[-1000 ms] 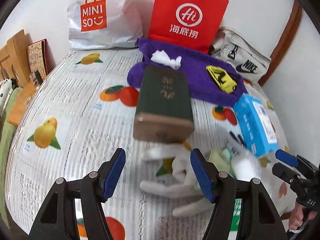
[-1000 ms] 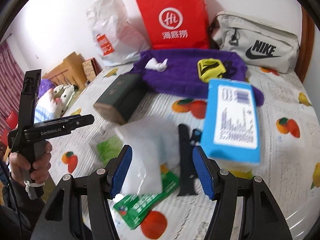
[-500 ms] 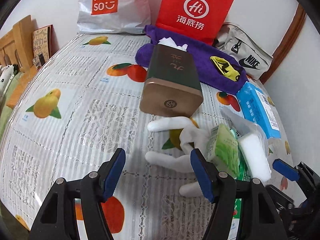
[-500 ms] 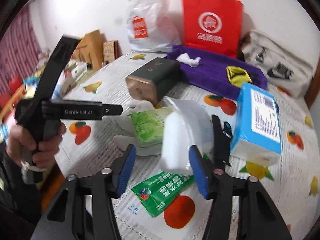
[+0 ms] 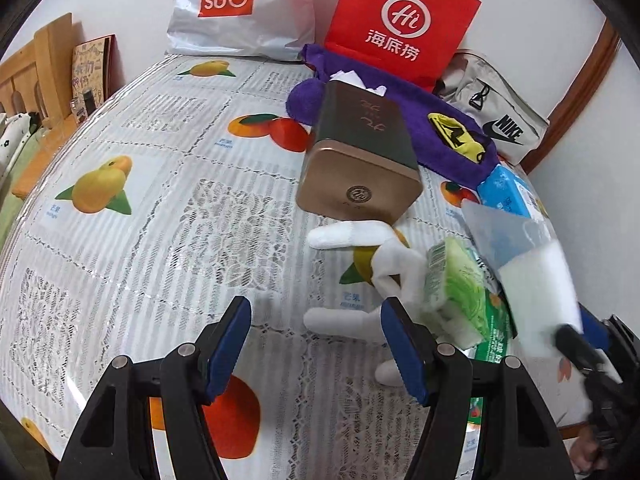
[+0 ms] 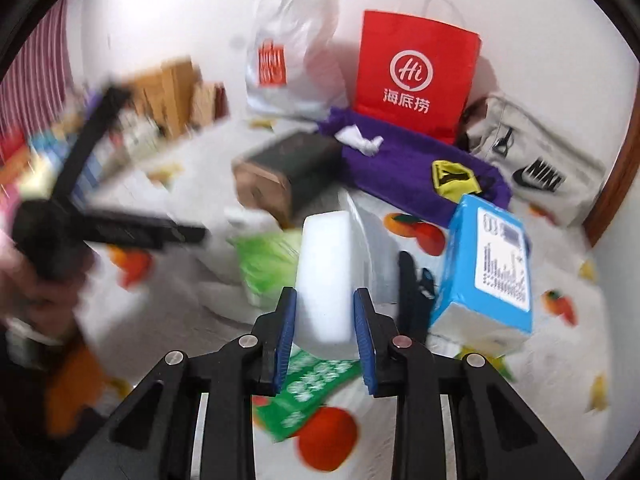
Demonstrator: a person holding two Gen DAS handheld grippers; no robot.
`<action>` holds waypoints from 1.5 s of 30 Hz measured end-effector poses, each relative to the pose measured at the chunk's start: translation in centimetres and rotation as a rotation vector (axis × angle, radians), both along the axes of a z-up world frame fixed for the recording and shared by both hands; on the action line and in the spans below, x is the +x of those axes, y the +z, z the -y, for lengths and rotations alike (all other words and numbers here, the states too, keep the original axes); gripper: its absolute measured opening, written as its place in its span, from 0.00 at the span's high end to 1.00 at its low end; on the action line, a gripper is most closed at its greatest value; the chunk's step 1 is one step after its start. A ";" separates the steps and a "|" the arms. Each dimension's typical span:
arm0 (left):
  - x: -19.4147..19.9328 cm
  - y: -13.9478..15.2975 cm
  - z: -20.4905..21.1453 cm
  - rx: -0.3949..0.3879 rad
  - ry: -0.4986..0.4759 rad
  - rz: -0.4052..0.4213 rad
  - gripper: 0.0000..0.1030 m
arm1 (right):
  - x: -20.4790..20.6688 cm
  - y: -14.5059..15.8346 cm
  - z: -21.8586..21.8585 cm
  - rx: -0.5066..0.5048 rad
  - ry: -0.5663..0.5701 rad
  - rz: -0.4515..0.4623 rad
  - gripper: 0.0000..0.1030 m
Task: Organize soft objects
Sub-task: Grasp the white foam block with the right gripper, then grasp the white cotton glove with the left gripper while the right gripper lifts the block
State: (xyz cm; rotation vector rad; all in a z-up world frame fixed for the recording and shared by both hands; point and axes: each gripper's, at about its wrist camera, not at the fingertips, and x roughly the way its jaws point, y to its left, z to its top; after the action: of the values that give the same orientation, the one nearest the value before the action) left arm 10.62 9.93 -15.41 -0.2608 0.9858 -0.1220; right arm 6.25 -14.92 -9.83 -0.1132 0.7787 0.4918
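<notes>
Right gripper (image 6: 325, 334) closing on white sponge block (image 6: 326, 276) above fruit-print tablecloth (image 5: 132, 240); left gripper (image 5: 316, 346) half-open, empty, near white plush toy (image 5: 380, 264). Possible slip from squashy, wrapped sides.

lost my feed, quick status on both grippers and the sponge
Left gripper open, empty. Right gripper closing, white sponge between pads. Green pack and blue box crowd it.

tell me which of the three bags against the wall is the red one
The middle one: the red paper bag with the white Hi logo, standing between the white Miniso bag and the grey Nike bag.
</notes>
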 end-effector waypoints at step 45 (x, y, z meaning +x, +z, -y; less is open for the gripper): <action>1.2 -1.7 5.2 0.087 -0.159 0.087 0.77 | 1.0 -7.6 9.1 -0.010 -0.265 -0.223 0.70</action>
State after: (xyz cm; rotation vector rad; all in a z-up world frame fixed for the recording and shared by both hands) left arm 11.81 4.71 -17.13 -0.0966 0.9224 -0.2328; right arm 7.26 -24.00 -17.40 0.0365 0.9987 0.2508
